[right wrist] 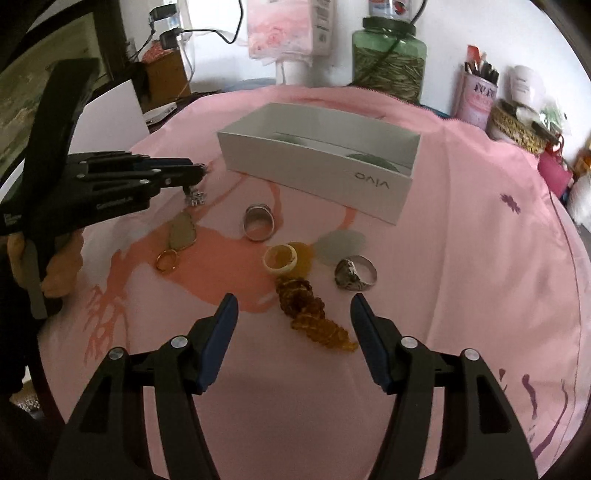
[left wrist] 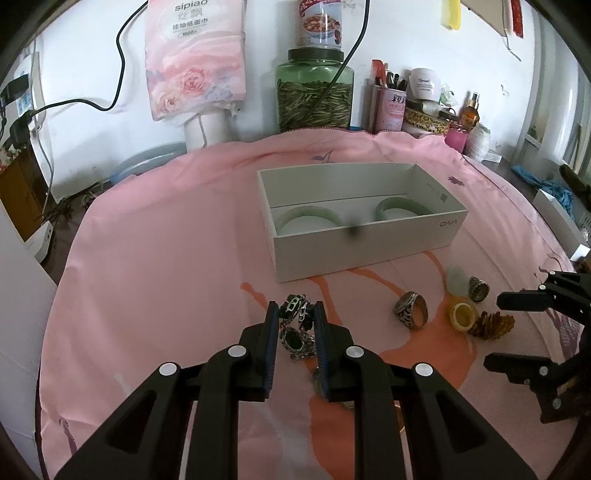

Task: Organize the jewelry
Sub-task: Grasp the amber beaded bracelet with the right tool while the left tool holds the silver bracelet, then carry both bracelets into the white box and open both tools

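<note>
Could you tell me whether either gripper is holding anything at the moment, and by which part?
The left gripper is shut on the black-and-silver bracelet, pinching its bunched links near one end. The right gripper holds nothing; its jaws straddle the amber bead bracelet without touching.

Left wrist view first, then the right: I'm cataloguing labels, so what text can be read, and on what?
"sipiao", "1000": pink tissue pack.
"vivo", upside down: white box.
Chinese characters on the pack and pink tin: unclear.
Food jar, cream jar, left gripper lettering: too small or blurred.
</note>
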`<state>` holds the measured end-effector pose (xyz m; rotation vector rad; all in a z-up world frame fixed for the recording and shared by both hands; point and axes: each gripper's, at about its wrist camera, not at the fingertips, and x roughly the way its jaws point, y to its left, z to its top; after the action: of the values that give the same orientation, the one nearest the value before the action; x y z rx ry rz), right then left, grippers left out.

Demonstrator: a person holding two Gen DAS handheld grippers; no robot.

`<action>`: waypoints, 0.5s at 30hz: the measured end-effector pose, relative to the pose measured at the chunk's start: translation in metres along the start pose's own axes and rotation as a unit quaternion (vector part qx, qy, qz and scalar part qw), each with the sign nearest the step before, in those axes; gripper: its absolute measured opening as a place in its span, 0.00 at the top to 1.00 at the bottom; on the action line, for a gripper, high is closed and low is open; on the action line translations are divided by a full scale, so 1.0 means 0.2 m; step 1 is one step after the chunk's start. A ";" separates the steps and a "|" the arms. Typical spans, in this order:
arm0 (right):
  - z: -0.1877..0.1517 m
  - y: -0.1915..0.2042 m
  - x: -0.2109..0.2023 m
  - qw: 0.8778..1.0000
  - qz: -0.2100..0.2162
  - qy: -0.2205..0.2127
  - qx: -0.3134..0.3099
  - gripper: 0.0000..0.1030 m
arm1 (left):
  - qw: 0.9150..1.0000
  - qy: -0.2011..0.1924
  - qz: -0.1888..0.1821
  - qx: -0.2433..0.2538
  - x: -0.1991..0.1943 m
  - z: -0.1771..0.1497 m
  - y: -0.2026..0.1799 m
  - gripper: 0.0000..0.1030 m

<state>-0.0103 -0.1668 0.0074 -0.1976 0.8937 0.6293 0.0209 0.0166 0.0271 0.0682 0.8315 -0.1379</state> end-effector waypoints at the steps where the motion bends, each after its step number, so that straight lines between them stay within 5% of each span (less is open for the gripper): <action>1: 0.00 -0.02 0.00 1.000 0.002 0.000 0.008 0.41 | 1.000 0.000 0.000 0.000 0.00 0.00 0.00 0.81; 6: 0.02 -0.01 0.01 1.000 -0.001 -0.010 0.009 0.41 | 1.000 0.001 -0.001 0.006 0.00 0.00 -0.01 0.81; 8: 0.02 -0.01 0.04 1.000 -0.004 -0.008 0.005 0.50 | 1.000 0.000 -0.001 0.008 0.00 -0.01 -0.02 0.82; 10: 0.02 -0.01 0.03 1.000 -0.003 -0.010 0.002 0.83 | 1.000 -0.001 -0.002 0.010 -0.01 -0.01 -0.02 0.81; 15: 0.03 -0.08 -0.04 0.998 0.025 -0.037 0.037 0.84 | 1.000 -0.007 -0.004 0.013 -0.02 -0.01 -0.03 0.82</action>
<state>-0.0012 -0.1801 0.0167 -0.0861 0.8512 0.6443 0.0157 0.0114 0.0295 0.0887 0.8157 -0.1561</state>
